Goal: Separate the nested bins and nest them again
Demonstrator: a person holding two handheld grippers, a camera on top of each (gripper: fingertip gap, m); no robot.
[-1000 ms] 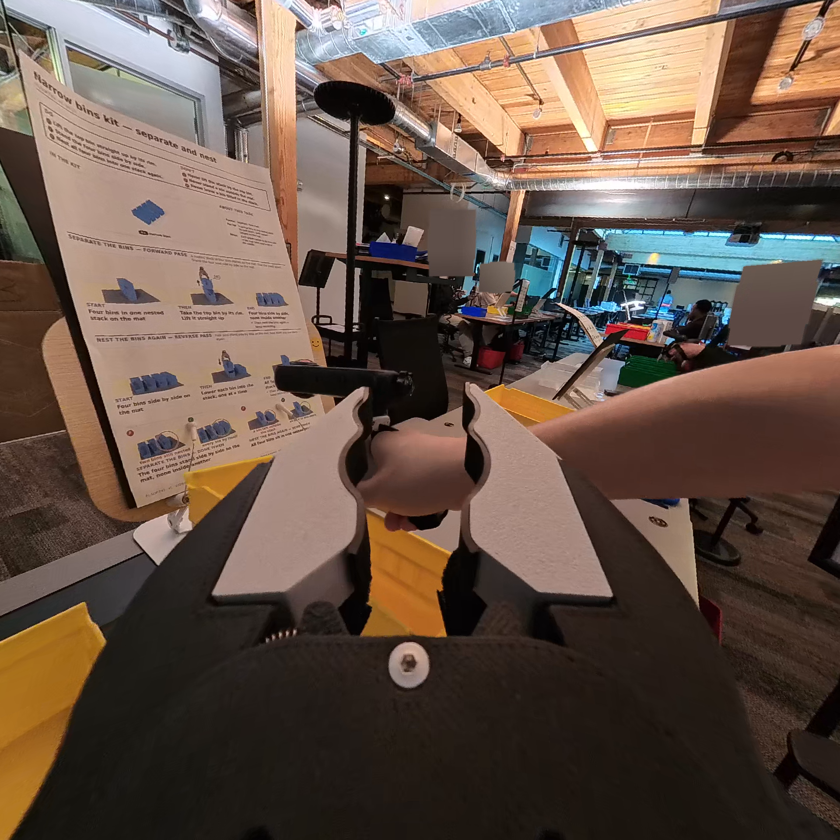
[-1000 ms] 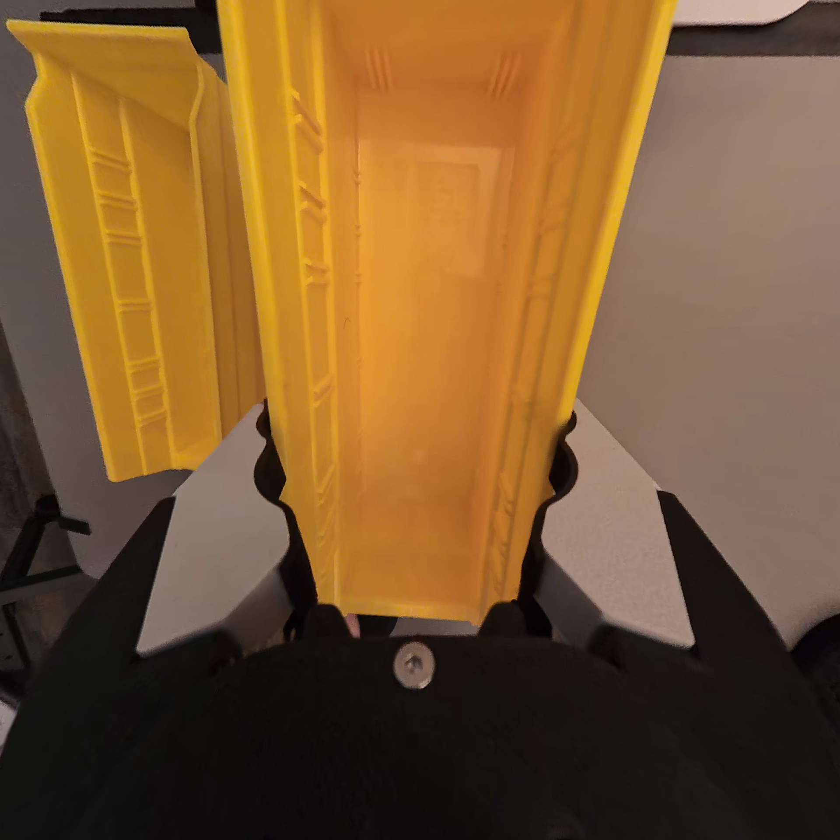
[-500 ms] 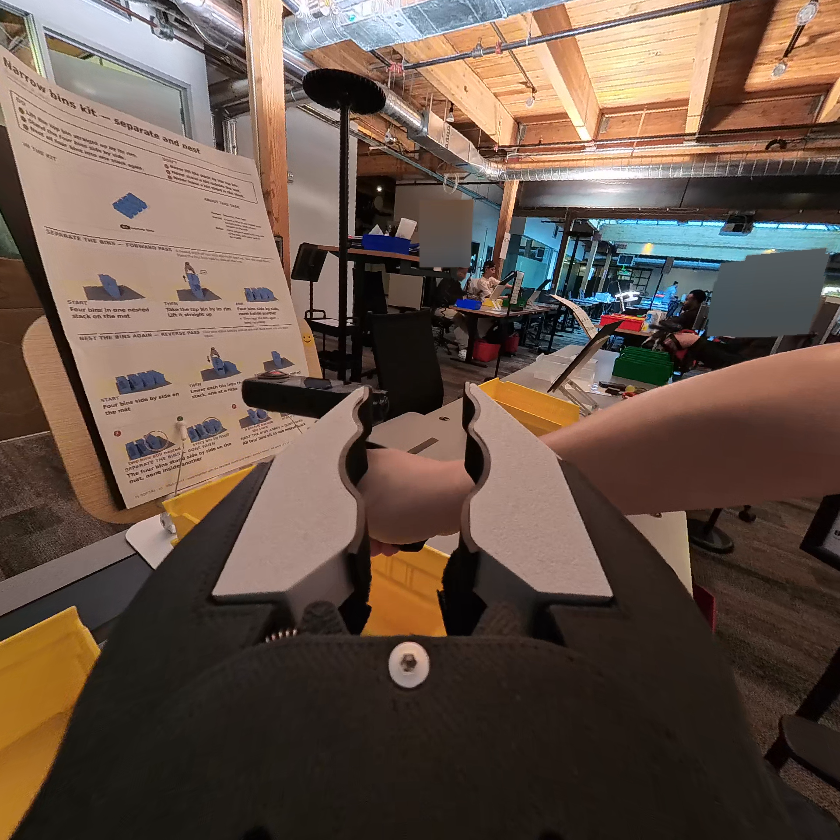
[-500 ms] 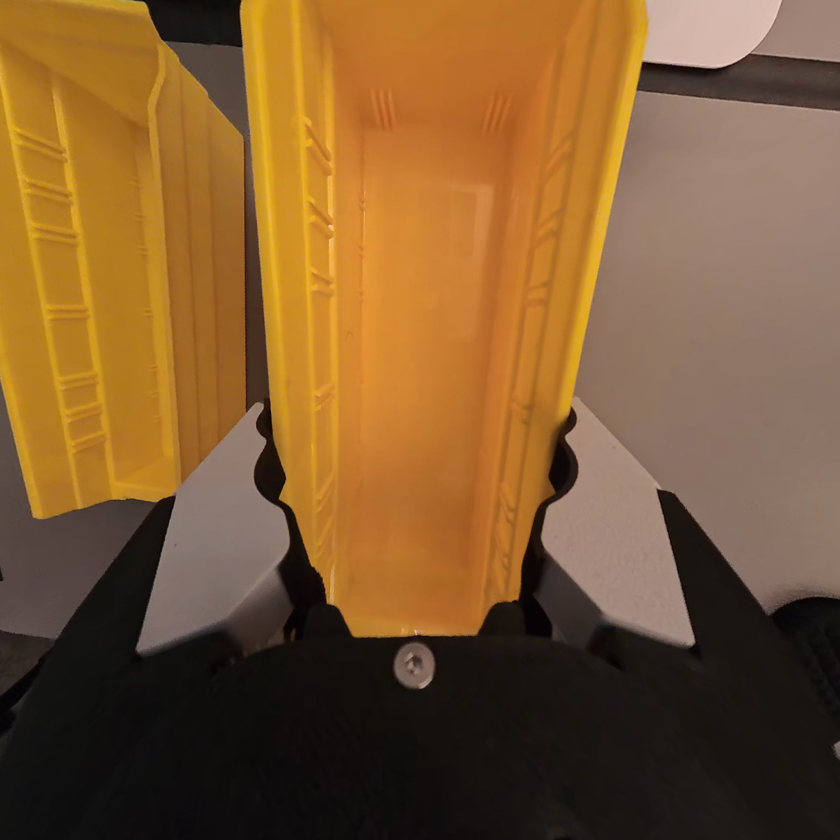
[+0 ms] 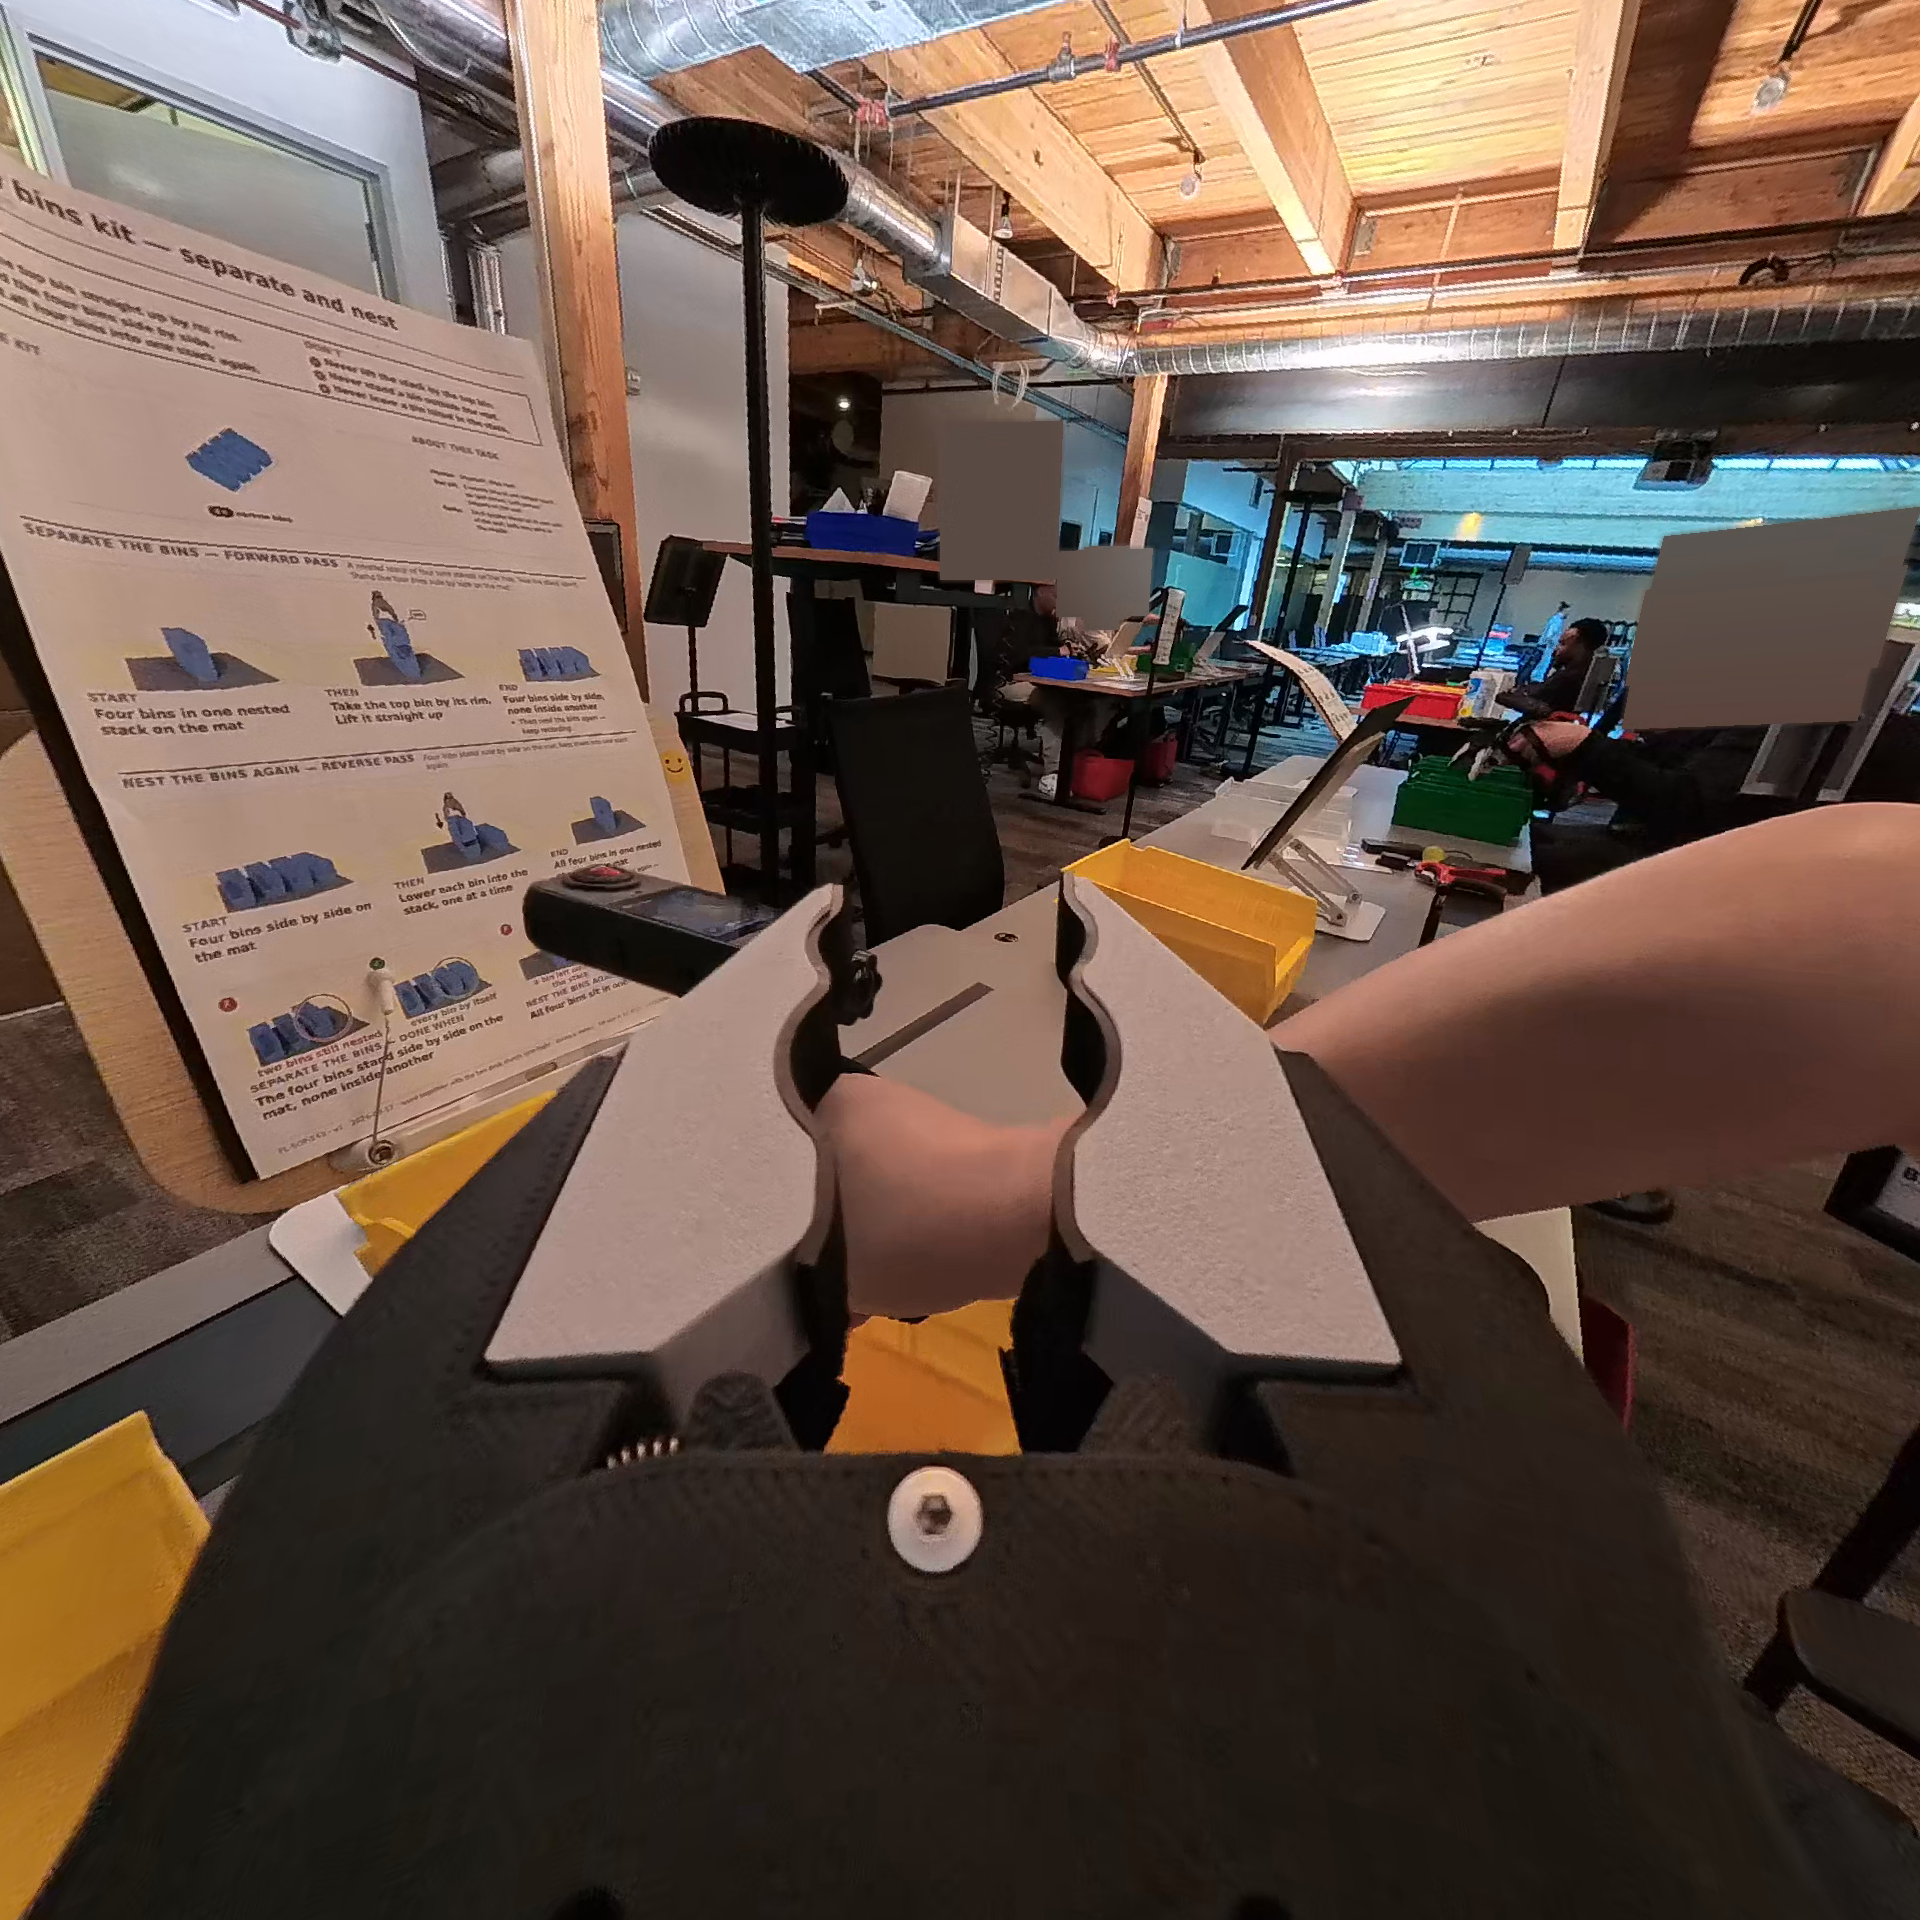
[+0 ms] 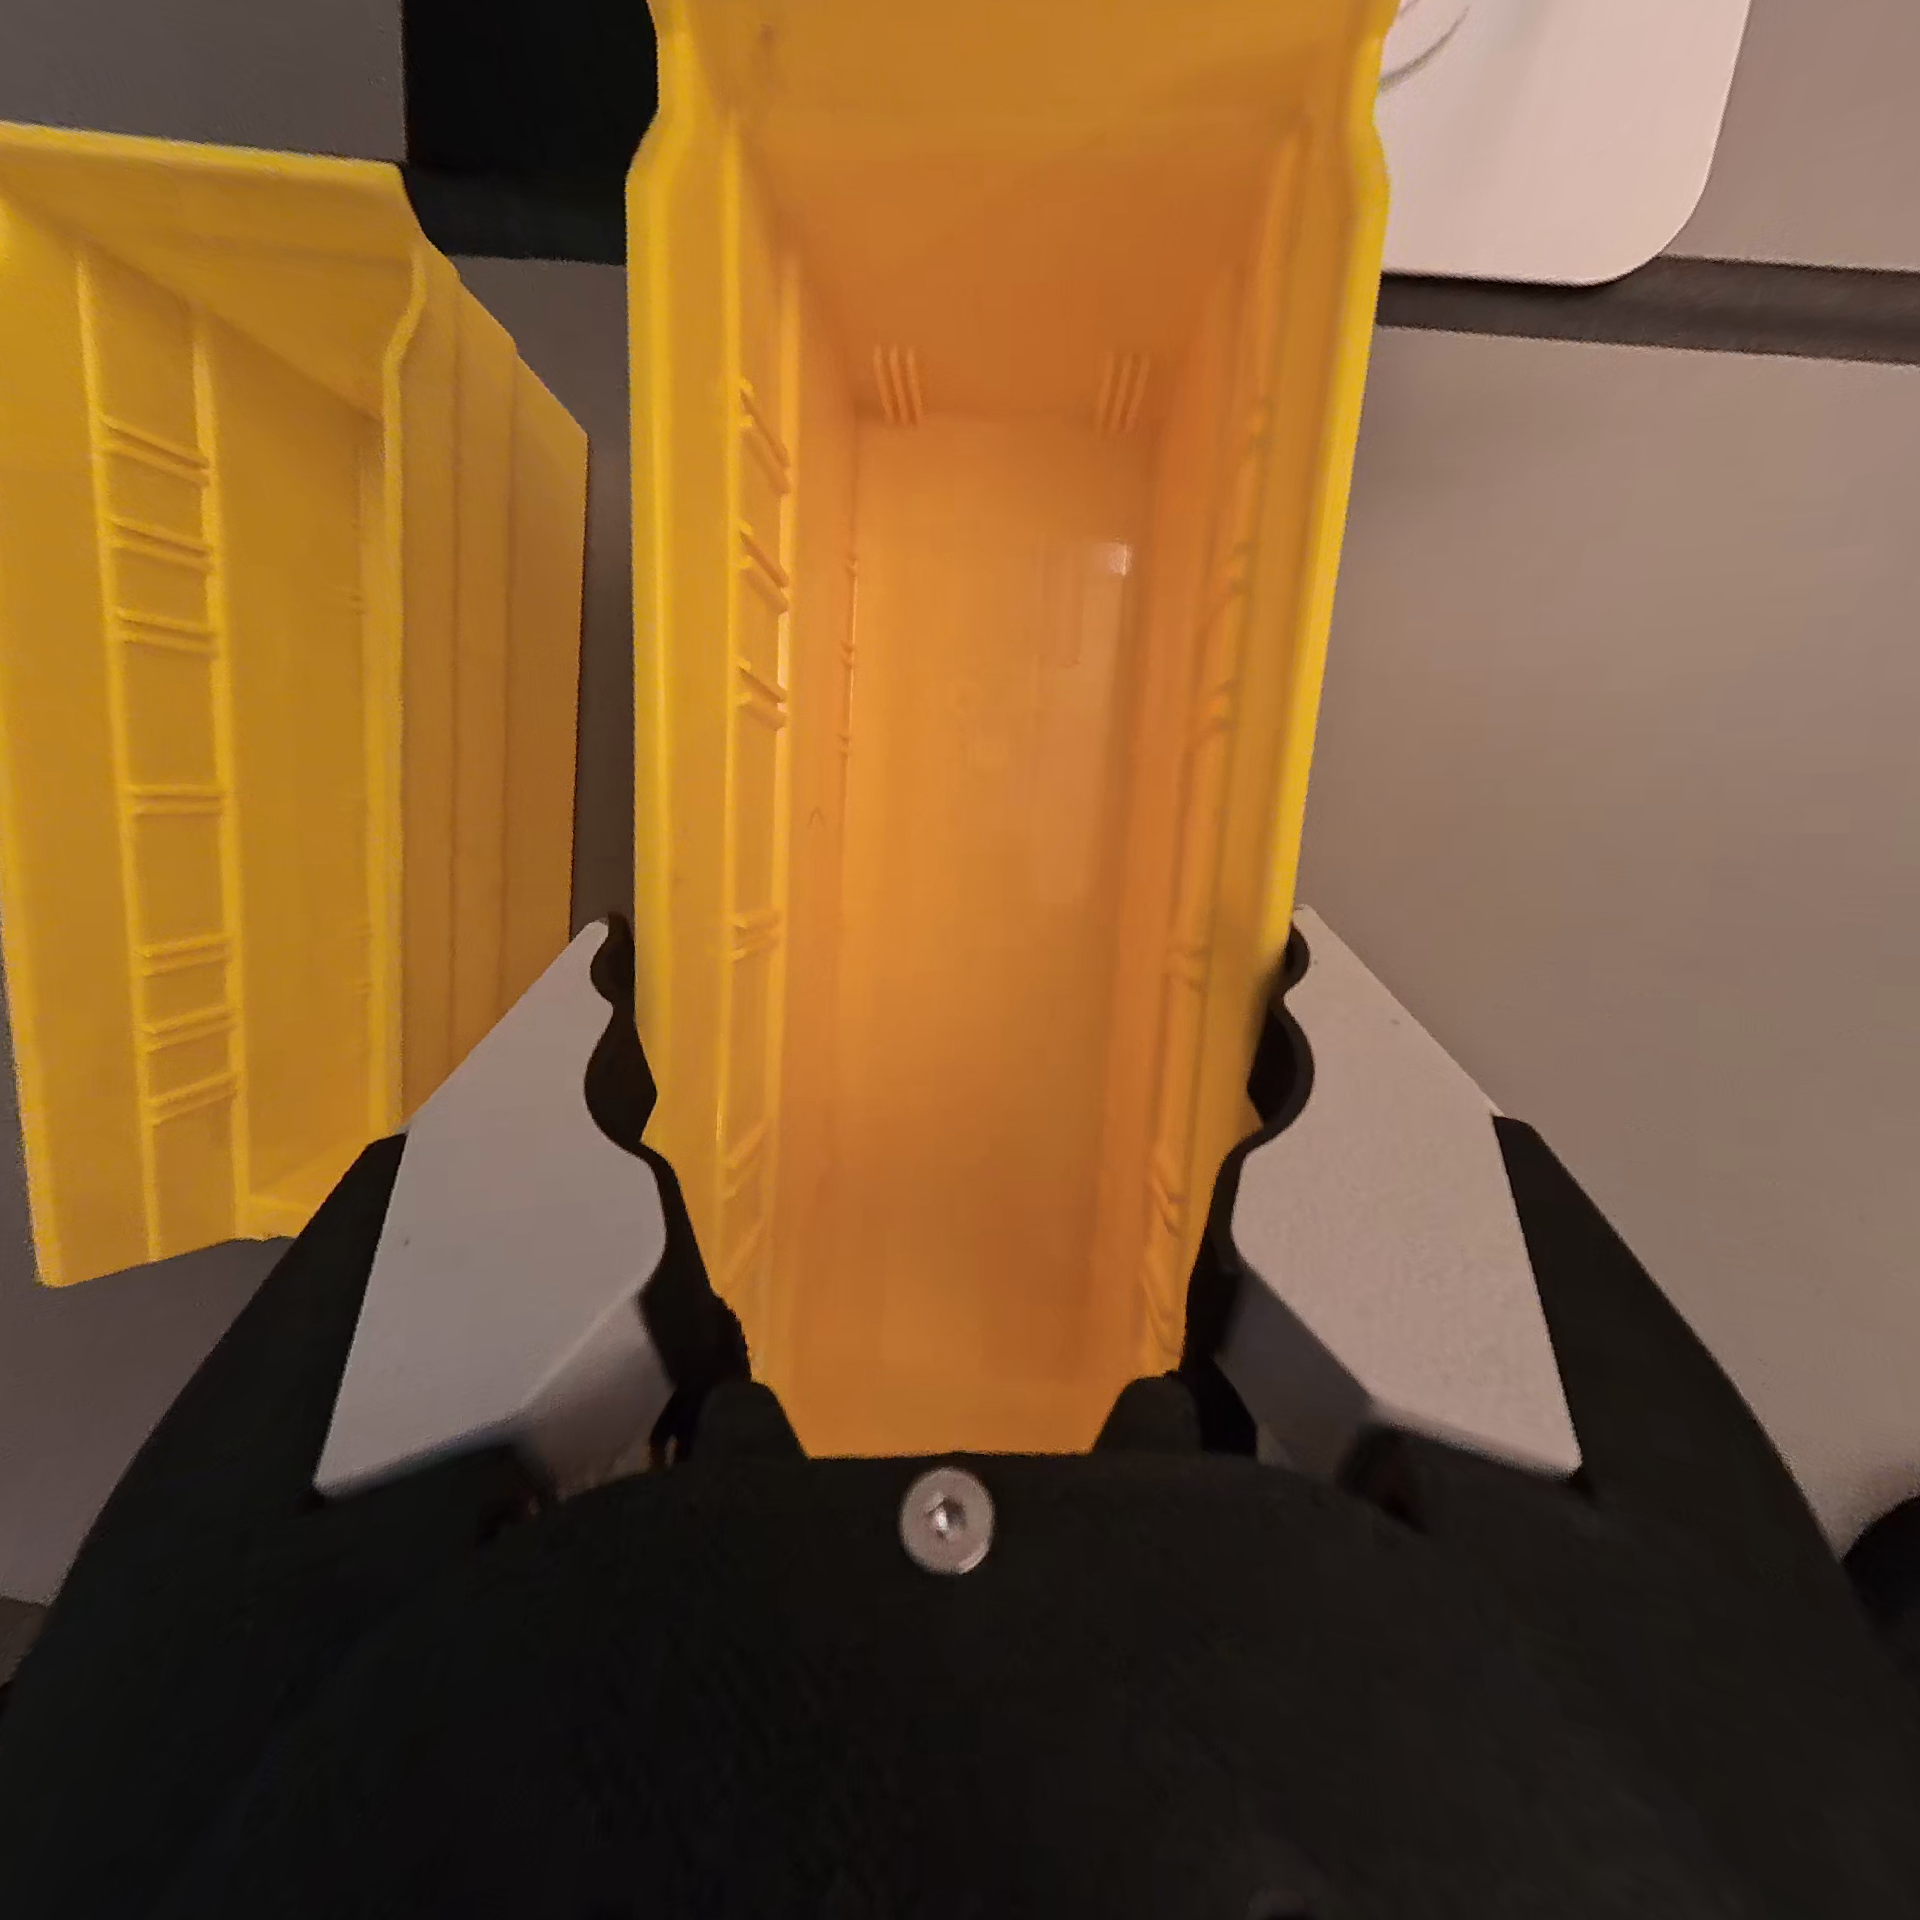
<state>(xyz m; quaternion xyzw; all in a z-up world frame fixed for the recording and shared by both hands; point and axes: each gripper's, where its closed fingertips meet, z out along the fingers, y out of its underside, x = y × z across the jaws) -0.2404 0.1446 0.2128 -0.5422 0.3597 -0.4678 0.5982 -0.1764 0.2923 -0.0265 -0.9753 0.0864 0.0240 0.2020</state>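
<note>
In the right wrist view my right gripper (image 6: 954,935) is shut on a long yellow bin (image 6: 987,779). Its pads press on the bin's two outer side walls, and I look down into the empty bin. A second yellow bin (image 6: 260,727) lies to its left on the grey mat (image 6: 1610,831). In the left wrist view my left gripper (image 5: 951,914) is open and empty, held above the table. Between its fingers I see the hand (image 5: 935,1195) on the right gripper and that gripper's grey plate (image 5: 966,1029). Yellow plastic (image 5: 925,1382) shows below the hand.
An instruction poster (image 5: 312,675) stands at the left on a white base (image 6: 1558,156). Another yellow bin (image 5: 1195,925) sits farther along the table. Part of one more bin (image 5: 73,1621) is at the lower left. Chairs, desks and people are in the room behind.
My right gripper has carried the yellow bin toward the poster's base, still held the same way. The neighbouring bin has slid down in that view. The left gripper stayed open and turned slightly.
</note>
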